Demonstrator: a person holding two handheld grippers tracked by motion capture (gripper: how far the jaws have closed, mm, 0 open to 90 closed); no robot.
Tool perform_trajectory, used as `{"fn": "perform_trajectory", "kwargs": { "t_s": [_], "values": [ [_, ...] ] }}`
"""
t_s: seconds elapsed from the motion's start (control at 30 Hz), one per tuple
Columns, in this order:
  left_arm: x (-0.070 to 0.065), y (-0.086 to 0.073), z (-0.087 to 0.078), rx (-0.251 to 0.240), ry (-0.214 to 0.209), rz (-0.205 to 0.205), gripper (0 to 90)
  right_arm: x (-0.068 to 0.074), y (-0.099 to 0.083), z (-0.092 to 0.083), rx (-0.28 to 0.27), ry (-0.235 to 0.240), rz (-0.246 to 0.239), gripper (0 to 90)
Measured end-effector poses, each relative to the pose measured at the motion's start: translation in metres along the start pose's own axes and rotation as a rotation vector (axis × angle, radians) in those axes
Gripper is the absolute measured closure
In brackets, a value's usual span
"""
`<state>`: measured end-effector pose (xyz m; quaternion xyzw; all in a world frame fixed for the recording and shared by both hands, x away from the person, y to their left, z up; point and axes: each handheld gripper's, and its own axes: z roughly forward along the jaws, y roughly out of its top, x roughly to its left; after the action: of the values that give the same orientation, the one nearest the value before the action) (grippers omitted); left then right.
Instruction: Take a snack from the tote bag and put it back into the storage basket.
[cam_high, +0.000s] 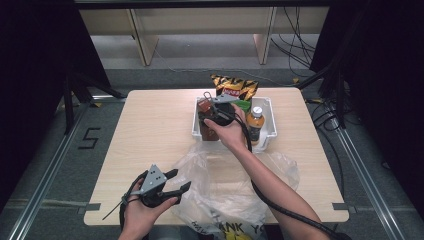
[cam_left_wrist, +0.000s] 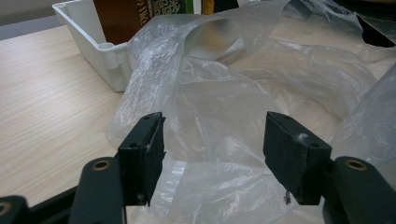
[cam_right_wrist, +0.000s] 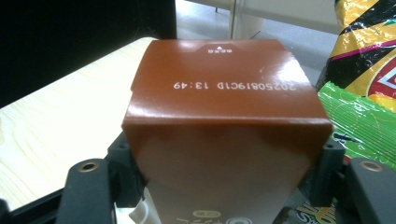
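right tongs (cam_high: 206, 111) over the white bin (cam_high: 270, 131) at a brown carton (cam_high: 204, 106) — left tongs (cam_high: 181, 181) by the plastic bag (cam_high: 235, 185).

The brown carton (cam_right_wrist: 224, 126) stands upright at the left end of the white bin (cam_high: 270, 131) on the far side of the table — glossy card, with a folded flat top and a white printed code reading 20250819C1D 13:49. The clear plastic bag (cam_high: 227, 187) lies crumpled and open just in front of the bin.
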<state>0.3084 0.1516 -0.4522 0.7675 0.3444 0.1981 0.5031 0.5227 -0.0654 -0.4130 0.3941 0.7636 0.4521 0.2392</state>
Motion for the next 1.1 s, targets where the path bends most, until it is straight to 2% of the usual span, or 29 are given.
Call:
{"fn": "perform_trajectory", "kwargs": {
  "t_s": [0.13, 0.17, 0.2, 0.23, 0.27, 0.3, 0.37, 0.4, 0.5, 0.63, 0.67, 0.73, 0.8, 0.83, 0.87, 0.9, 0.93, 0.97, 1.0, 1.07, 1.1],
  "values": [
    [0.001, 0.000, 0.000, -0.008, -0.006, 0.002, 38.0, 0.001, 0.001, -0.001, -0.006, 0.010, 0.028, 26.3],
    [0.001, 0.000, 0.000, -0.011, -0.007, -0.004, 37.9, 0.000, 0.000, -0.001, -0.012, 0.007, 0.011, 24.9],
    [0.001, 0.000, 0.000, -0.013, -0.003, -0.008, 38.0, 0.002, 0.000, -0.002, -0.019, 0.007, 0.037, 23.6],
    [0.002, 0.001, 0.000, -0.010, -0.001, 0.000, 37.9, 0.000, 0.000, -0.003, -0.020, 0.012, 0.016, 23.4],
    [0.001, 0.001, -0.001, -0.004, 0.007, -0.001, 37.9, 0.001, 0.001, -0.005, -0.016, 0.013, 0.026, 23.1],
    [0.001, 0.001, -0.001, -0.006, 0.007, -0.003, 37.9, 0.000, 0.001, -0.006, -0.018, 0.013, 0.010, 22.4],
    [0.002, 0.002, -0.002, -0.011, 0.005, -0.003, 37.8, 0.001, 0.001, -0.011, -0.008, 0.022, 0.038, 21.8],
    [0.002, 0.003, -0.003, -0.015, 0.008, 0.001, 37.8, 0.002, 0.001, -0.013, -0.023, 0.018, 0.036, 21.6],
    [0.002, 0.006, -0.006, -0.033, 0.015, -0.003, 37.8, 0.000, 0.001, -0.023, -0.018, 0.025, 0.002, 21.0],
    [0.001, 0.011, -0.009, -0.053, 0.014, 0.006, 37.8, 0.001, 0.000, -0.035, -0.017, 0.044, 0.005, 20.7],
    [0.000, 0.013, -0.011, -0.053, 0.020, 0.011, 37.8, 0.000, 0.000, -0.038, -0.020, 0.045, -0.011, 20.7],
    [0.000, 0.017, -0.014, -0.065, 0.023, 0.019, 37.9, 0.001, -0.001, -0.045, -0.023, 0.055, 0.001, 21.1],
    [0.000, 0.022, -0.017, -0.082, 0.021, 0.018, 38.2, 0.000, -0.002, -0.052, -0.028, 0.066, -0.022, 22.5],
    [0.001, 0.024, -0.019, -0.080, 0.025, 0.022, 38.6, -0.001, -0.002, -0.057, -0.020, 0.068, -0.009, 23.8],
    [0.000, 0.026, -0.020, -0.086, 0.029, 0.019, 38.9, -0.002, -0.002, -0.060, -0.033, 0.066, -0.010, 25.1],
    [0.001, 0.029, -0.021, -0.096, 0.028, 0.021, 39.3, -0.005, -0.002, -0.062, -0.047, 0.075, -0.045, 27.3],
    [0.002, 0.031, -0.023, -0.100, 0.032, 0.029, 40.2, -0.003, -0.003, -0.066, -0.044, 0.071, -0.007, 29.7],
    [0.002, 0.034, -0.024, -0.103, 0.034, 0.025, 40.4, -0.006, -0.004, -0.069, -0.046, 0.073, -0.024, 31.9],
    [0.003, 0.036, -0.025, -0.111, 0.035, 0.025, 40.9, -0.007, -0.004, -0.072, -0.044, 0.075, -0.014, 35.7],
    [0.006, 0.041, -0.025, -0.125, 0.039, 0.030, 42.8, -0.009, -0.005, -0.076, -0.062, 0.079, -0.034, 40.1],
    [0.008, 0.043, -0.025, -0.127, 0.040, 0.026, 43.5, -0.010, -0.005, -0.078, -0.056, 0.079, -0.018, 43.1]
  ]
}}
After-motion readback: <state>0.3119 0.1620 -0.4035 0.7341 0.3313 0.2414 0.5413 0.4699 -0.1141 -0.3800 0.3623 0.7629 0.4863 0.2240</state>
